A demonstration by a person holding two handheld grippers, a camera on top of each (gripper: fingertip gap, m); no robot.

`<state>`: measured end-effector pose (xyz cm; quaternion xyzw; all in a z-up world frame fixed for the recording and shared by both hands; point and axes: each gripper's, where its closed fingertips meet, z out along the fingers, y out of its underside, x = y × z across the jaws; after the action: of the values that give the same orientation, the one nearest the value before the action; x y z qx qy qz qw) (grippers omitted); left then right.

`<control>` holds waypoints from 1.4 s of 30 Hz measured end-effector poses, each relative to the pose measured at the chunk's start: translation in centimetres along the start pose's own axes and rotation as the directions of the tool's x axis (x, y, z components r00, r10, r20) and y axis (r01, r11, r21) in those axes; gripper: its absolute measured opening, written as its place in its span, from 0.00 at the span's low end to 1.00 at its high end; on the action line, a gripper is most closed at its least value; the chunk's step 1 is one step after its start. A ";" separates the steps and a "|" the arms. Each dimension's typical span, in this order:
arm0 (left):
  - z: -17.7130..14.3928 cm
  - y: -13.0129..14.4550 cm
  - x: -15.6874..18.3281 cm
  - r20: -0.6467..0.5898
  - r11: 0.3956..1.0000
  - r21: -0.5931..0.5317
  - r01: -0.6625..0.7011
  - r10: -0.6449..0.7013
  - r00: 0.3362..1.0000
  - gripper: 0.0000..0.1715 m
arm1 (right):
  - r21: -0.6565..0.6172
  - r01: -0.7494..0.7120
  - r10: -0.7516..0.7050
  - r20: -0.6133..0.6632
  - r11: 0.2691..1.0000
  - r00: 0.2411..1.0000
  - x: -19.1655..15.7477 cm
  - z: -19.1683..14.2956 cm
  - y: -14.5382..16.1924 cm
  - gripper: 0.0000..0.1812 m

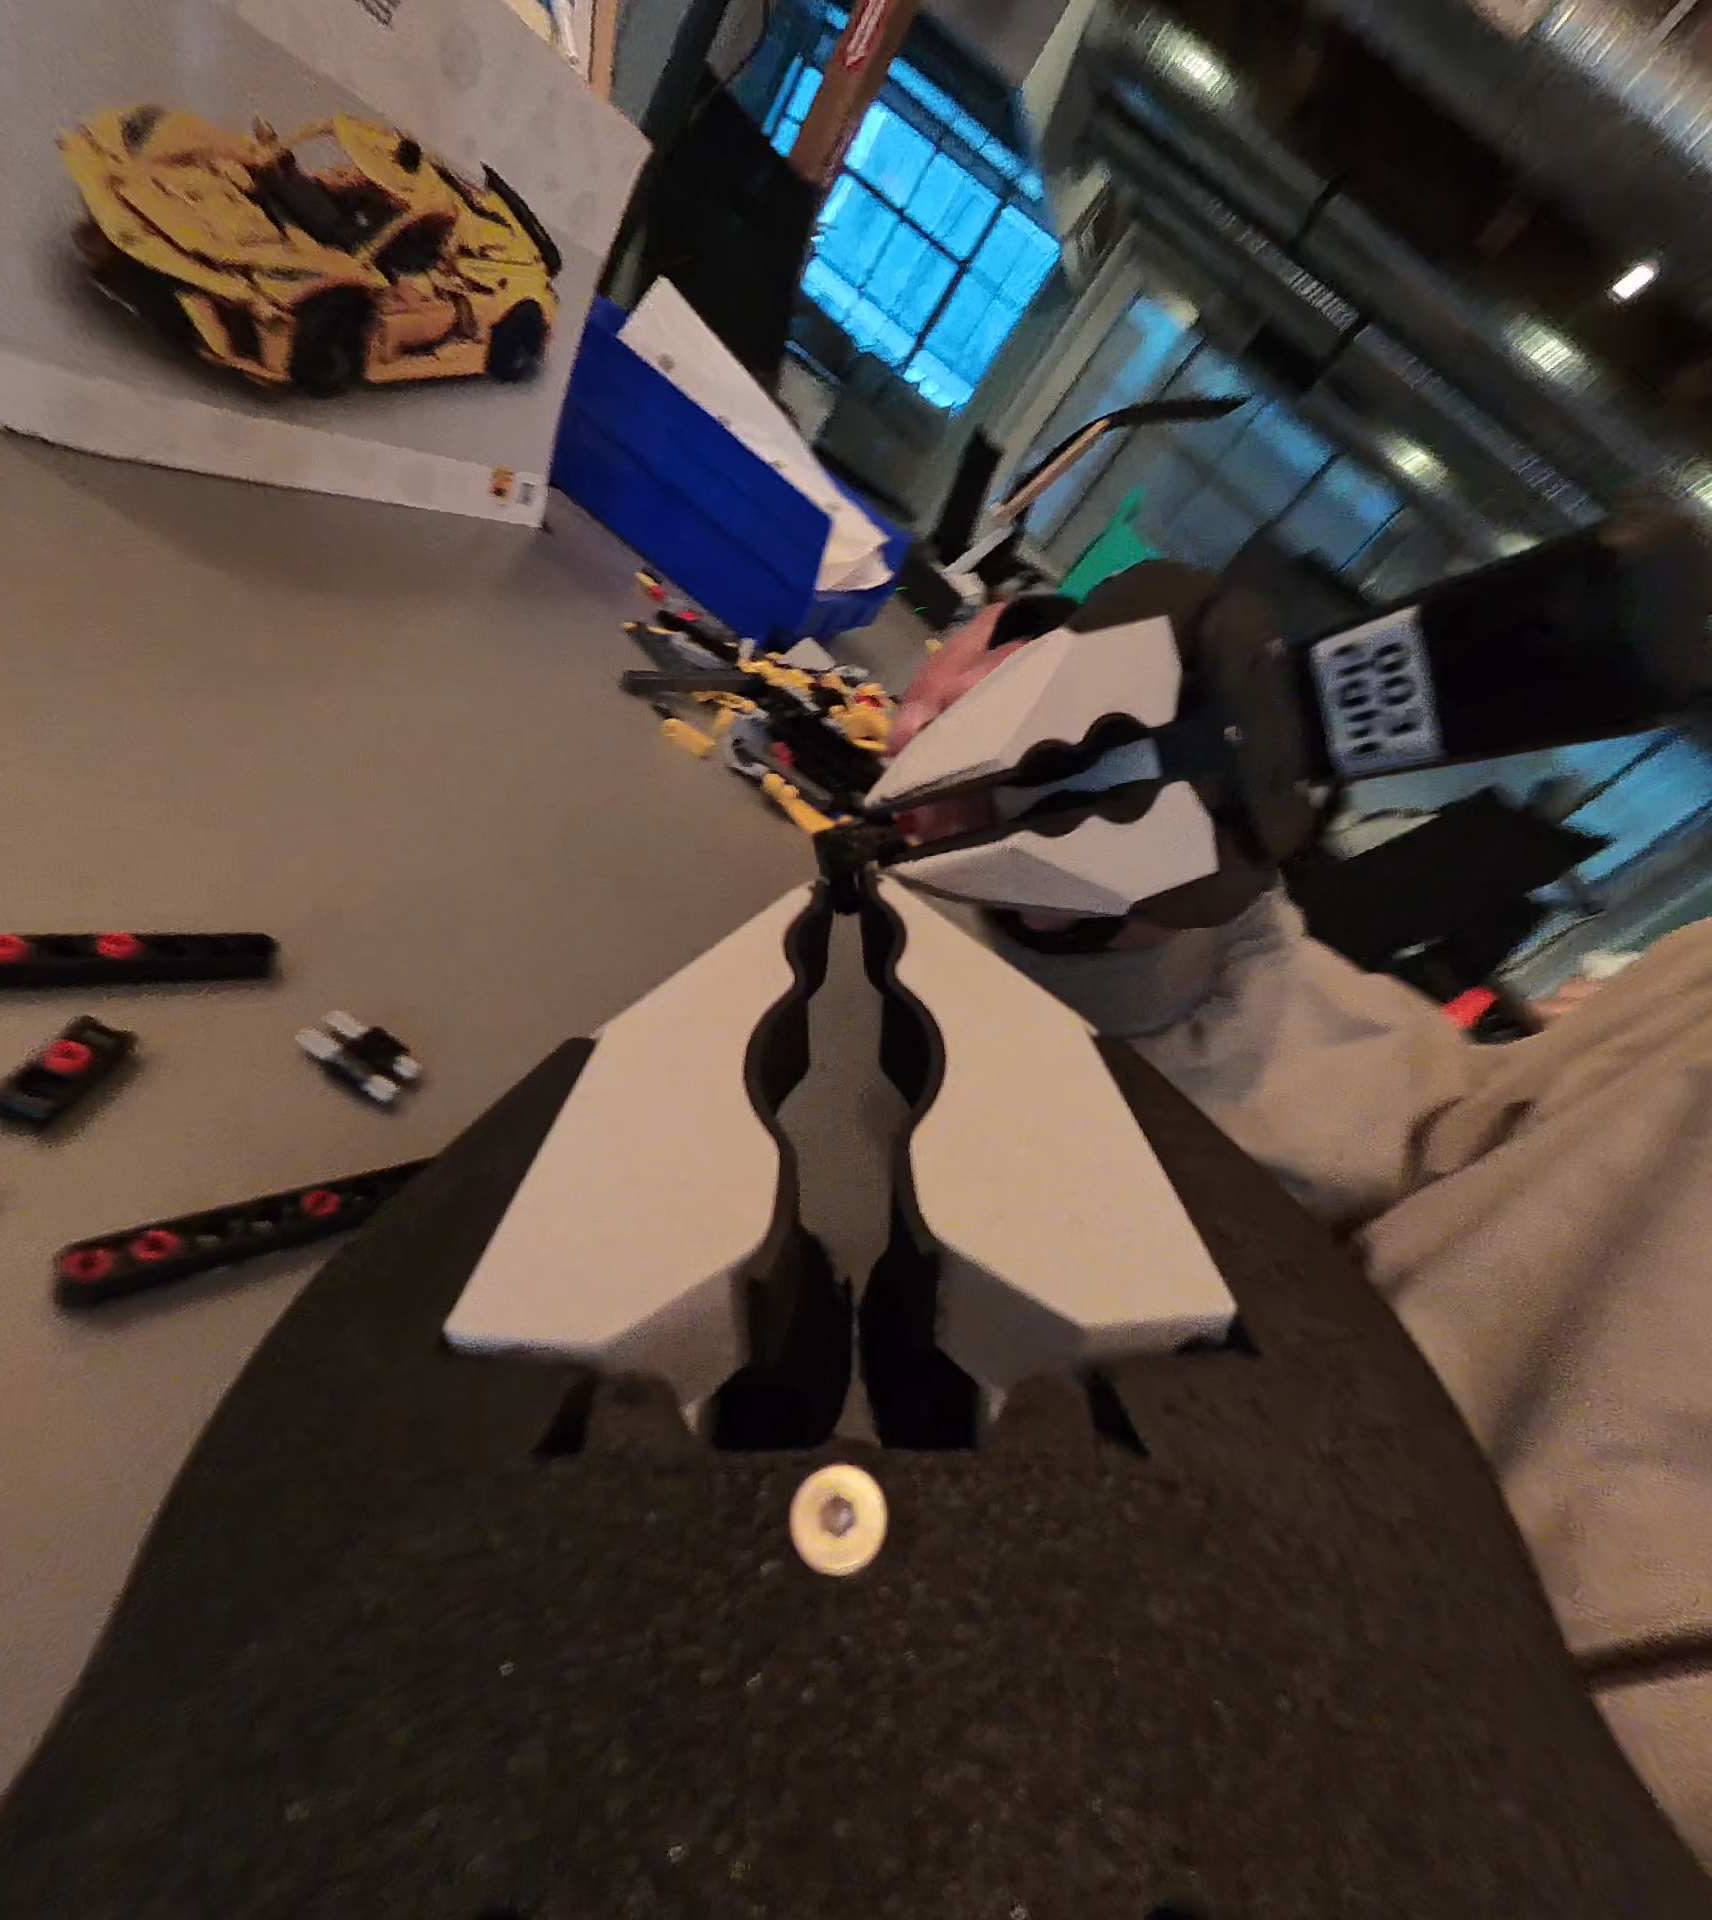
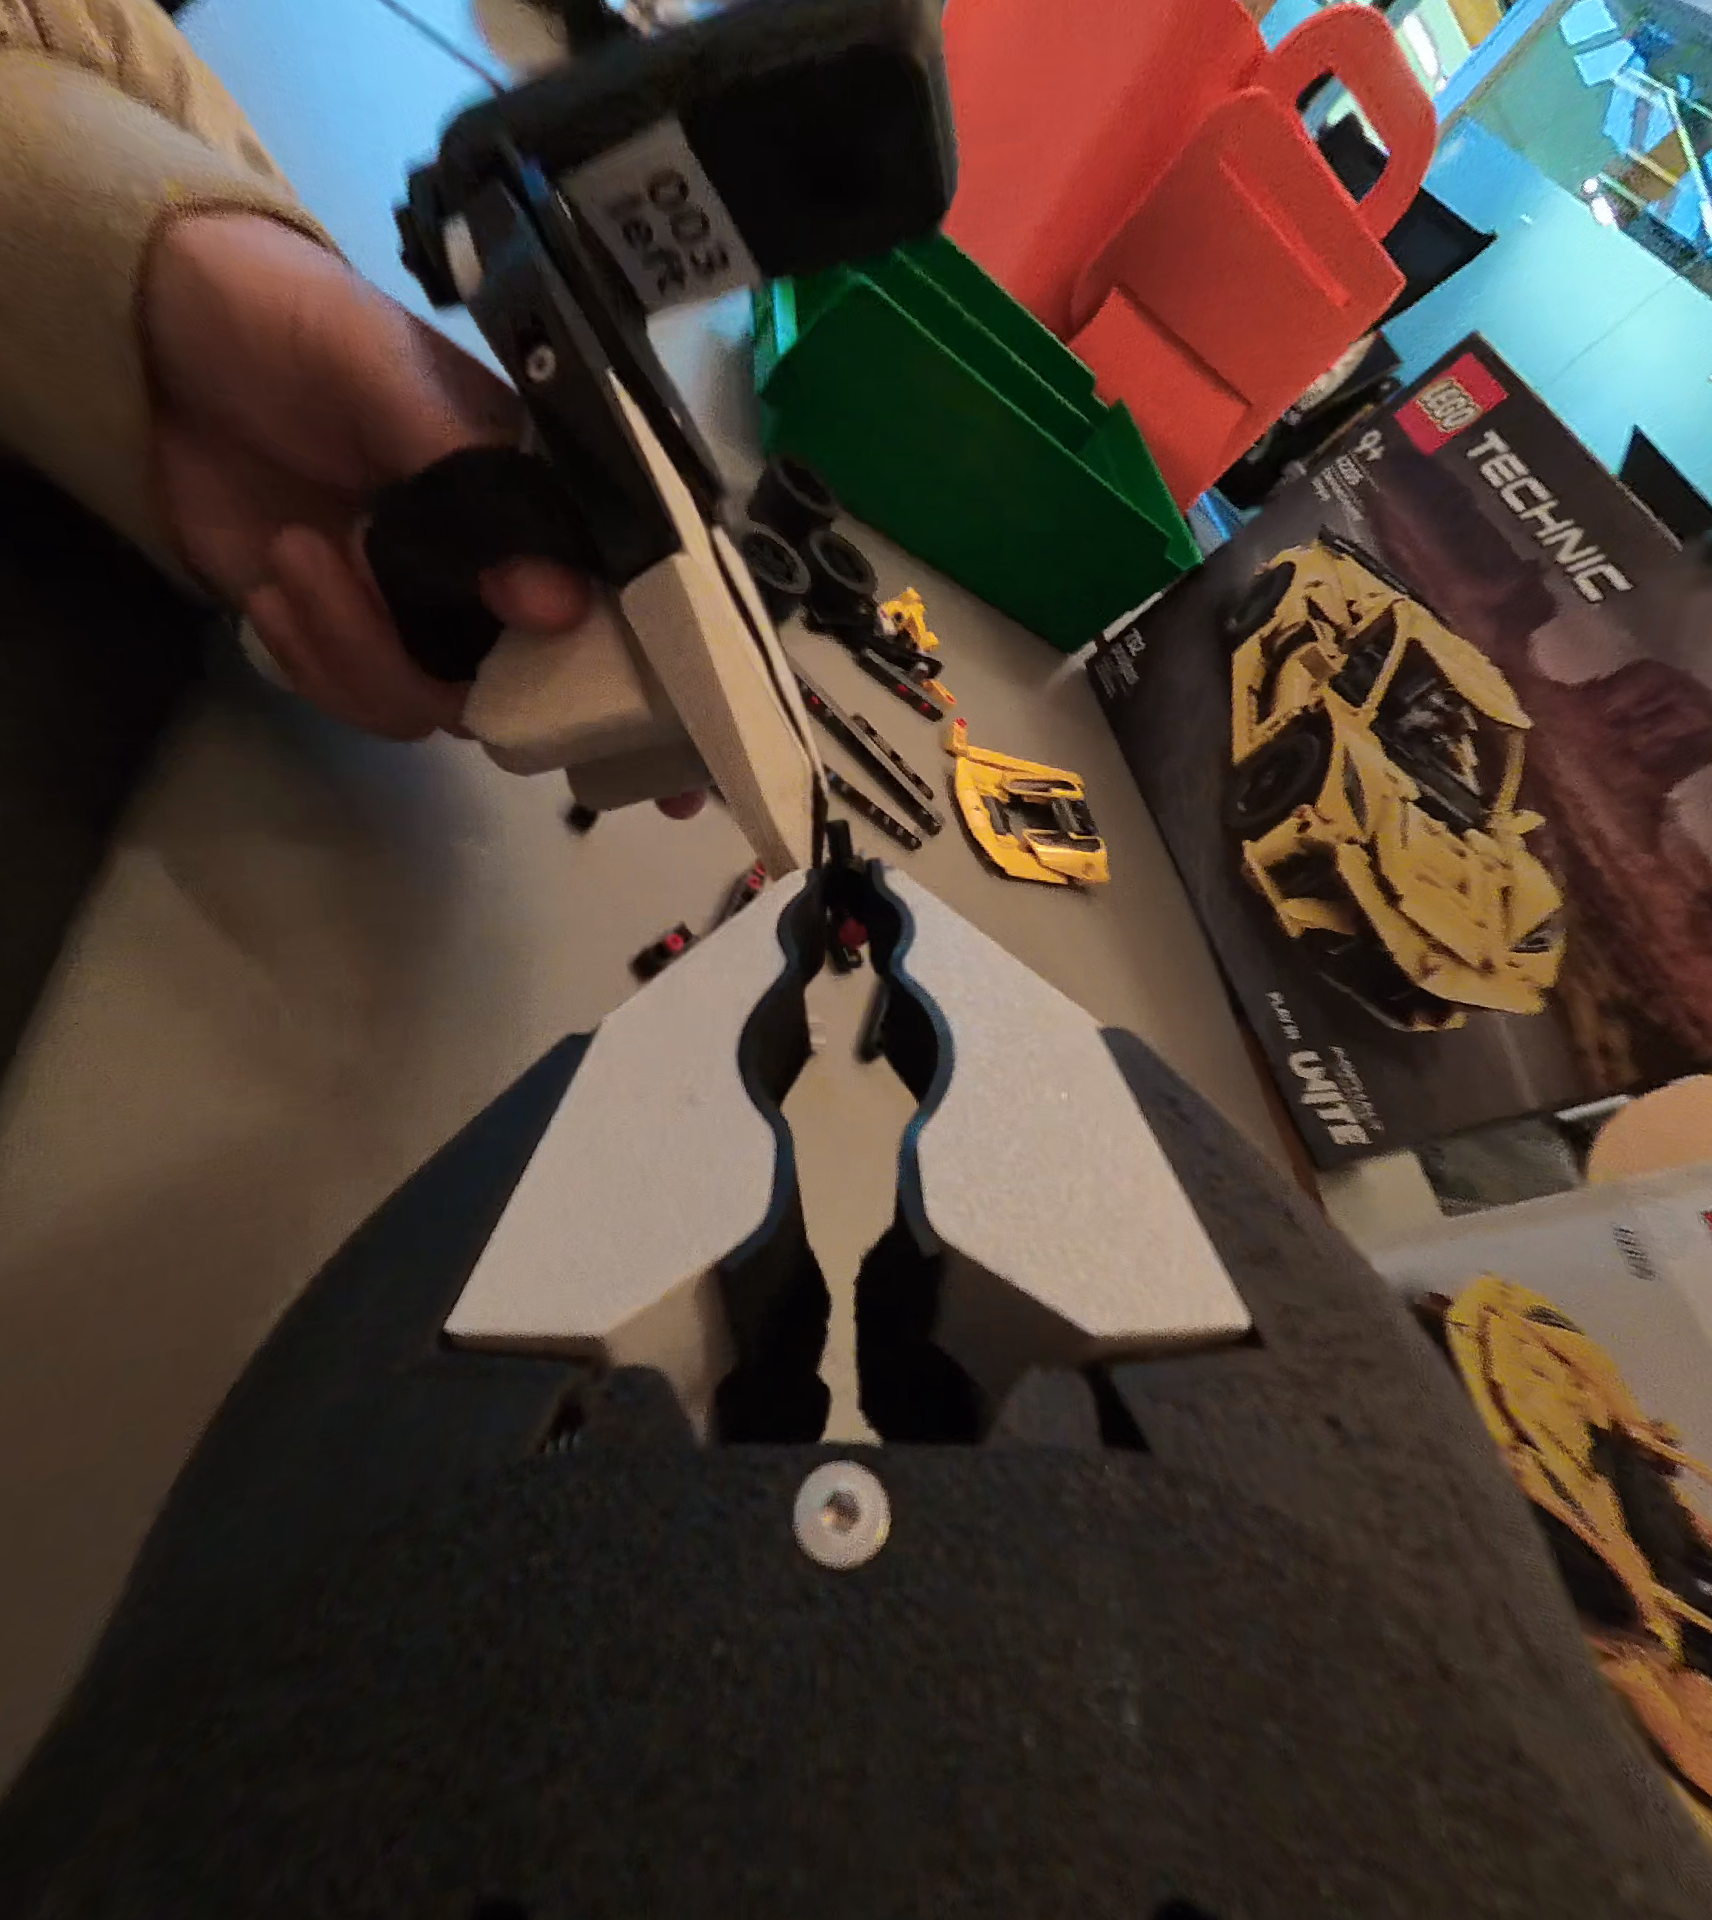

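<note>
both views are dim and warm over the grey table (image 1: 208,675), with cool blue daylight from the windows (image 1: 919,260) behind. ceiling lamps (image 1: 1633,281) show as small bright streaks. motion blur smears the loose bricks (image 1: 73,1070) and the printed box (image 2: 1434,779). the wide lens bends straight lines near the edges. shadows are soft; there is no hard glare.

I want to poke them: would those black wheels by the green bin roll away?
Probably: the black wheels look round and loose on the table. They seem small, so likely light. Lying on their sides, they might only slide.
</note>
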<state>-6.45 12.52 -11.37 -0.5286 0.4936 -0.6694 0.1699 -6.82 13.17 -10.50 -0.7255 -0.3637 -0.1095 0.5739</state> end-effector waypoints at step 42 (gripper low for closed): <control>-0.1 0.0 -3.5 0.294 0.993 -0.039 -0.112 0.119 0.949 0.02 | -0.308 0.181 -0.261 -0.241 0.934 0.935 0.8 2.2 2.6 0.04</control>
<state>-5.17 15.20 -13.26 -0.5948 0.5001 -0.5663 0.2747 -5.12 15.28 -12.69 -0.7309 -0.3403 -0.3253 0.4942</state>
